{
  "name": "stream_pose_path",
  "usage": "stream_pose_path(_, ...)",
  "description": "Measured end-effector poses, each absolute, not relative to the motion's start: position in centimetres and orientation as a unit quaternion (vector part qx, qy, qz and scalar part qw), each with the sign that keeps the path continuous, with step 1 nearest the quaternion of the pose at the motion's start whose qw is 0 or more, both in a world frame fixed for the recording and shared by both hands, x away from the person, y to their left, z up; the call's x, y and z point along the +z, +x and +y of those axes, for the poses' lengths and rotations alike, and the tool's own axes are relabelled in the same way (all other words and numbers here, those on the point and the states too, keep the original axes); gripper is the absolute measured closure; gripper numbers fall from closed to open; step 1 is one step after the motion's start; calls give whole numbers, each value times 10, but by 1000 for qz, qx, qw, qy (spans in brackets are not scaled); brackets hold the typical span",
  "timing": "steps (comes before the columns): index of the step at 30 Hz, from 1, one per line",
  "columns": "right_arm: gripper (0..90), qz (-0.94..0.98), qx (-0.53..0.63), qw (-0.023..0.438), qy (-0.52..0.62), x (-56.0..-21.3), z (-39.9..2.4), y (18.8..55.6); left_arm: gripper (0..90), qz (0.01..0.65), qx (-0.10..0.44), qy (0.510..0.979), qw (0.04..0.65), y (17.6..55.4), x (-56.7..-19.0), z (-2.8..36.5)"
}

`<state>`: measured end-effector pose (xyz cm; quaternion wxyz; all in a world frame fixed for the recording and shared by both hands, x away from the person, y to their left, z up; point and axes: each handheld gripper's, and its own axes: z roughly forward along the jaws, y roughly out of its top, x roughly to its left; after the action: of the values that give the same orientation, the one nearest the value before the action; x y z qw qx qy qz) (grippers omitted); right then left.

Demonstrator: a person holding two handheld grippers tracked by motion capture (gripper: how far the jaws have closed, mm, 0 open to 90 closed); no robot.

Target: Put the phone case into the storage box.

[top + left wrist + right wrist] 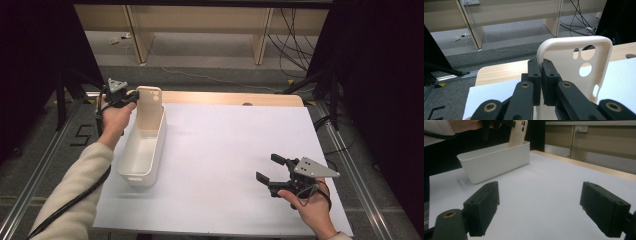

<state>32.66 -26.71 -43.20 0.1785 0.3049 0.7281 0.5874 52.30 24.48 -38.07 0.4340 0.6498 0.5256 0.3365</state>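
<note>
1. The sheet (225,165) lies on the table (230,98) and fills the centre of the high view; a strip of table shows behind its upper edge.
2. The bin (142,150) stands on the sheet at centre left, lengthwise up the frame.
3. The phone case (149,112) stands upright in the bin's upper end.
4. The left gripper (131,99) is at upper left, touching the phone case's left edge.
5. The right gripper (271,170) is at lower right over the sheet, well apart from the bin.

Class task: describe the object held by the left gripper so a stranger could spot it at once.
Start at the white sheet covering the table, then find the white bin on its left side. Standing upright at the bin's far end is a cream phone case, pinched by the left gripper; round camera cut-outs mark it.
</note>
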Motion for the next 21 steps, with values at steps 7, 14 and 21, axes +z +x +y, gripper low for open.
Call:
stream_pose_path(7,171,729,586,183,304,-432,-267,327,865,523,337,654,430,523,-381,244)
stream_pose_path(14,171,726,590,177,305,-432,-267,327,865,523,335,659,425,526,-384,242)
stream_pose_path(21,172,731,584,179,305,-432,-268,327,864,523,333,660,423,527,-385,241)
